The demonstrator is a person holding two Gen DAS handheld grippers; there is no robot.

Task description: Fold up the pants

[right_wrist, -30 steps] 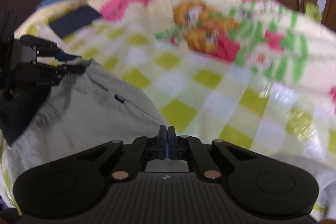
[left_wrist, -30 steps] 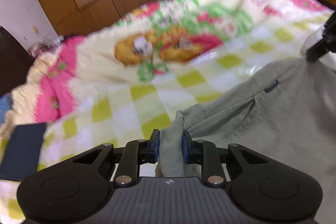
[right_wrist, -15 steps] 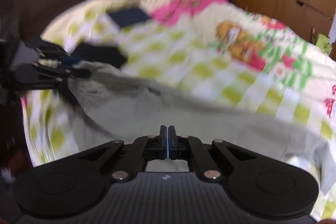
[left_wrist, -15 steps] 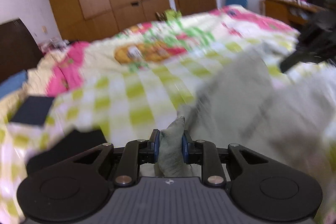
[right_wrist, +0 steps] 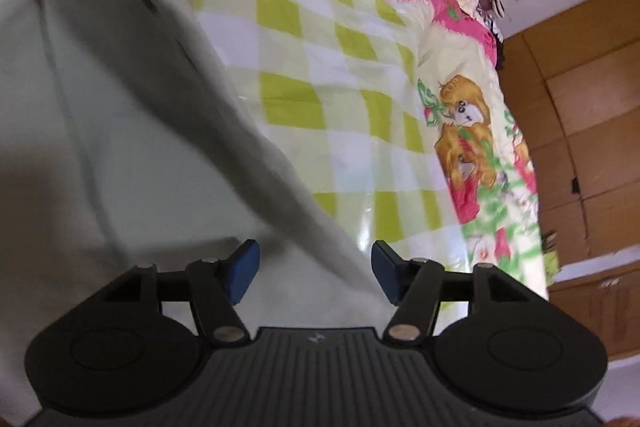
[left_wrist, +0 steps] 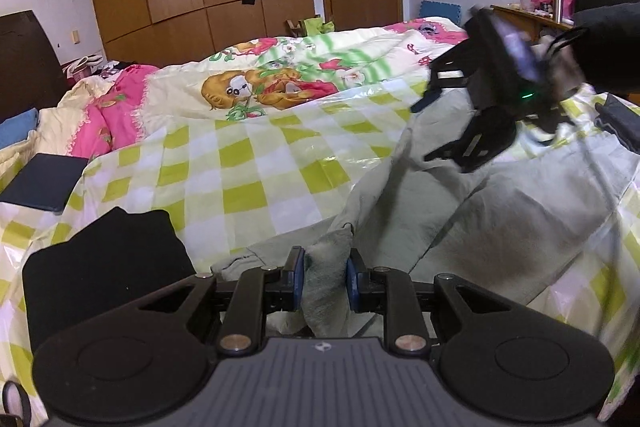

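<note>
Two wrist cameras, one bed, seen close from our grippers.
We look forward and down along each gripper's fingers; the right view is rolled sideways. Both share the grey-green cotton pants [left_wrist: 500, 211] [right_wrist: 100, 87] and the yellow-checked bedcover [left_wrist: 256, 163] [right_wrist: 320, 67].

A bed [left_wrist: 280, 163] covered by a glossy sheet of yellow-green and white checks, with a cartoon-bear quilt [left_wrist: 260, 87] behind it and pink bedding [left_wrist: 116, 115] at the left. Grey-green pants [left_wrist: 460, 211] lie rumpled across the right side of the checked sheet. A folded black garment [left_wrist: 100, 259] rests at the near left, a dark blue flat item [left_wrist: 40, 183] beyond it.
</note>
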